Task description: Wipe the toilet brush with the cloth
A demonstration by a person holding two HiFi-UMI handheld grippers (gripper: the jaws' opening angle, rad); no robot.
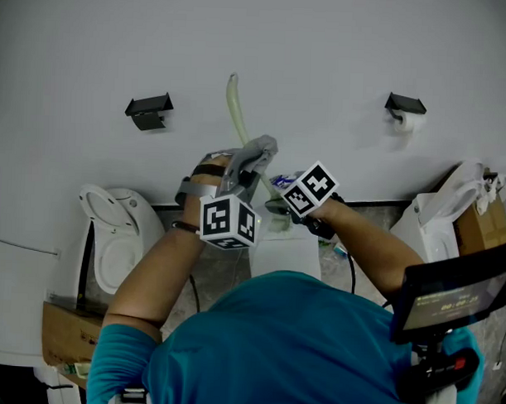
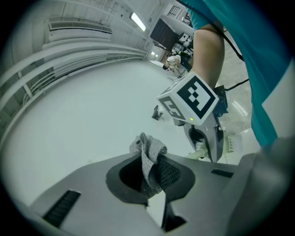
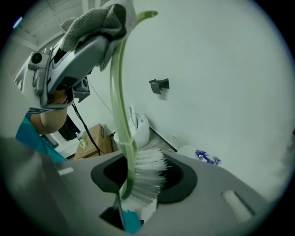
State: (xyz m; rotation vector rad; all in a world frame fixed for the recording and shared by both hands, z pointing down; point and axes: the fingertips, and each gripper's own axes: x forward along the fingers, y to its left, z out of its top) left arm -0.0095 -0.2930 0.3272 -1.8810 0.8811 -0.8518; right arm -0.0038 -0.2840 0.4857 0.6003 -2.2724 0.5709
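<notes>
Toilet brush (image 3: 123,133) is pinched in my right gripper (image 3: 131,186), low in the centre of the right gripper view. The jaws are closed on its neck just beside the white bristles, and its pale green handle runs up to the top of the frame. My left gripper (image 2: 151,182) pinches a grey cloth (image 2: 148,156), which sticks up bunched between the jaws. In the right gripper view that cloth lies against the handle near its curved top end, upper left. In the head view both grippers sit close together at centre, in front of a white wall (image 1: 325,42), with a toilet (image 1: 119,225) at the left.
</notes>
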